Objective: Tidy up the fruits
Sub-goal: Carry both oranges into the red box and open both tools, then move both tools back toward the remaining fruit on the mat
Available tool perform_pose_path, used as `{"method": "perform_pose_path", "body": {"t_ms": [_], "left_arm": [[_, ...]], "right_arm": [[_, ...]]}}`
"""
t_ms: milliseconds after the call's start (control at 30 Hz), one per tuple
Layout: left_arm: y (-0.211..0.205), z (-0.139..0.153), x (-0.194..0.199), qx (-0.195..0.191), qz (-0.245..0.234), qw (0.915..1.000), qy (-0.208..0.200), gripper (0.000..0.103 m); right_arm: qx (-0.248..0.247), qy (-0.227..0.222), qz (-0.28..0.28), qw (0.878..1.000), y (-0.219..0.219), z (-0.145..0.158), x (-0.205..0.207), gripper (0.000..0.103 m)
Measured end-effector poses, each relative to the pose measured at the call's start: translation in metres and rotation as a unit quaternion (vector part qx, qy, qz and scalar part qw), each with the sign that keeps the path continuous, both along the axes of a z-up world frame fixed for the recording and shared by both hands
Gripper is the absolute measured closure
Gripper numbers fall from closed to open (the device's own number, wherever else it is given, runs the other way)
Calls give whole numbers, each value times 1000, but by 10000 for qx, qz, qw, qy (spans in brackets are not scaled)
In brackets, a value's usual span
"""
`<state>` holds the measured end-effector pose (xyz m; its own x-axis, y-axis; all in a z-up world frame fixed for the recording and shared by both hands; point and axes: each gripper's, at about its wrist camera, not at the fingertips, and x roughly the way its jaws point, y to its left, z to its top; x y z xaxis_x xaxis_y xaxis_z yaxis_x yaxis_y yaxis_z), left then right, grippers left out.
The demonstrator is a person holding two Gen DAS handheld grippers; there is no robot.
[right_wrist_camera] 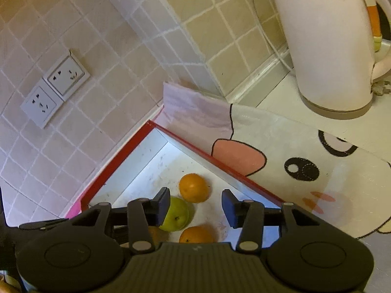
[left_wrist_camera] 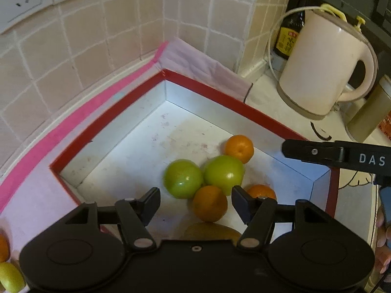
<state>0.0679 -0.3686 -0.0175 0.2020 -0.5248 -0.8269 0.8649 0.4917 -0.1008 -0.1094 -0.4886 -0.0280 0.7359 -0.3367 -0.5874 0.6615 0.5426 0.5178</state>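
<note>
Black plastic housing of the left gripper [left_wrist_camera: 195, 204] fills the bottom of its view, jaws spread wide and holding nothing, poised above the fruit. Behind it sits the shallow red-rimmed box with white inner walls and floor [left_wrist_camera: 136, 90], pushed into the tiled corner at centre frame, probably so it stays put while fruit is dropped in.

On the box floor, lower centre, the fruit clusters: 2 glossy green round fruits [left_wrist_camera: 183, 178] touching each other, and 3 small oranges, 1 [left_wrist_camera: 239, 148] behind the greens near the right wall, 1 [left_wrist_camera: 209, 203] between the jaws, and 1 [left_wrist_camera: 261, 191] partly hidden by the right finger. I judge the cluster comes from releasing at much the same spot each time.

A pale pink electric kettle [left_wrist_camera: 325, 68] stands at upper right on the white worktop [left_wrist_camera: 266, 97], well apart from the box, with a dark sauce bottle with yellow label [left_wrist_camera: 290, 31] behind it.

Only the left view shows the right gripper's tip [left_wrist_camera: 337, 155] reaching over the box's right rim, plus an orange and a yellow-green fruit [left_wrist_camera: 9, 277] outside the box at lower left, so sorting looks unfinished.

The right gripper [right_wrist_camera: 195, 207] in its own view is likewise released and empty. That view alone shows the cartoon-face cloth [right_wrist_camera: 298, 168] under the box.
</note>
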Motion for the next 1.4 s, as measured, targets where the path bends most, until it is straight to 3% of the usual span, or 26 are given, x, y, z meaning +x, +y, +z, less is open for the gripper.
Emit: {"method": "perform_pose_path", "body": {"t_ms": [400,800,1100,1400], "left_arm": [[38,25,11,-138,380,9989,-258,26],[107,51,35,-229,1087,9929,-420,26],[190,60,64,-243,1871,9809,-472,26],[270,47,78,-83,2566,9656,-407,26]], "right_arm": [[-188,-93,168,9996,22,22,8,53],[-419,-215,741,9961,60,53,46,52],[-548,-233,1383,9886,104,67,94,52],[-512,-146,2018,9780,150,63,142,52]]}}
